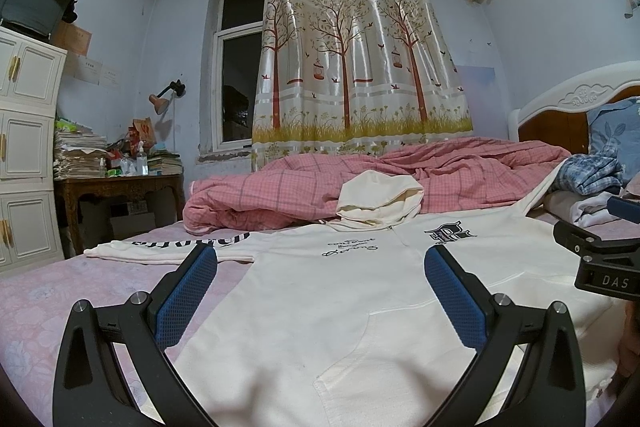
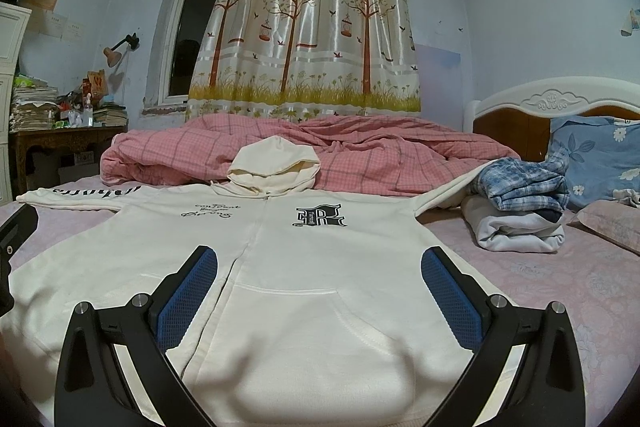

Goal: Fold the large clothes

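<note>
1. A cream zip hoodie (image 2: 304, 259) lies face up and spread flat on the pink bed sheet (image 2: 560, 287), its hood (image 2: 276, 163) resting against the rumpled pink checked quilt (image 2: 380, 151).
2. The left tongs (image 1: 320, 291) gape wide above the hoodie's lower left half, gripping nothing.
3. The right tongs (image 2: 320, 291) gape wide above the front pocket (image 2: 304, 339), likewise gripping nothing.
4. Folded clothes (image 2: 520, 203) sit near the right sleeve.

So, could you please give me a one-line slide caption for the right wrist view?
Open right gripper poised above a cream zip hoodie spread flat on the bed, folded clothes stacked alongside.
</note>
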Demonstrator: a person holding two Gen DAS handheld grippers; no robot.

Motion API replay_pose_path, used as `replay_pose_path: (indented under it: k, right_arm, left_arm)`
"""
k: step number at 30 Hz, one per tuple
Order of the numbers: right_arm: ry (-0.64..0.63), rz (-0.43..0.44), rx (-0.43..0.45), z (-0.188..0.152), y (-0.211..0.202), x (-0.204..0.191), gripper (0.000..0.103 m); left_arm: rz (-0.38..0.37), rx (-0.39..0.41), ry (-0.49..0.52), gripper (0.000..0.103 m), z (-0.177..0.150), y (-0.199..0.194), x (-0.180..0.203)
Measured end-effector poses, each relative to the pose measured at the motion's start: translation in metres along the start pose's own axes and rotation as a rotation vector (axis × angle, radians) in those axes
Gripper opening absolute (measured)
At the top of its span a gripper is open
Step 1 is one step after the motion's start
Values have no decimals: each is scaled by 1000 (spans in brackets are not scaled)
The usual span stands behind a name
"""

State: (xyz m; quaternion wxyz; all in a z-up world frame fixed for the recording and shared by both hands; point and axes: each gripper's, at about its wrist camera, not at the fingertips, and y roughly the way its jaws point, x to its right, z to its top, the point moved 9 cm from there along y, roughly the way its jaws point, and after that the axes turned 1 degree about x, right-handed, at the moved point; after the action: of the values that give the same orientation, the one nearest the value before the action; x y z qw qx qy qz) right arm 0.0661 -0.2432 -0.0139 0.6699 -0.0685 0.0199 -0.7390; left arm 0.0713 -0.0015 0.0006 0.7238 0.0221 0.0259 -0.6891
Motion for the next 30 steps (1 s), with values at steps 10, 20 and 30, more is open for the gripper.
replay_pose_path:
  k: [10,20,30]
  right_arm:
    - [3,-5,2,1,-1,2,103]
    - [-9,-12,5,3,-3,5,103]
    - [-1,-13,10,4,-4,6,103]
  left_arm:
    - [-1,7,-2,103,2,-2,-2]
    - [-3,30,56,103,3,-4,-6]
    - [-2,24,50,103,0,-6,-3]
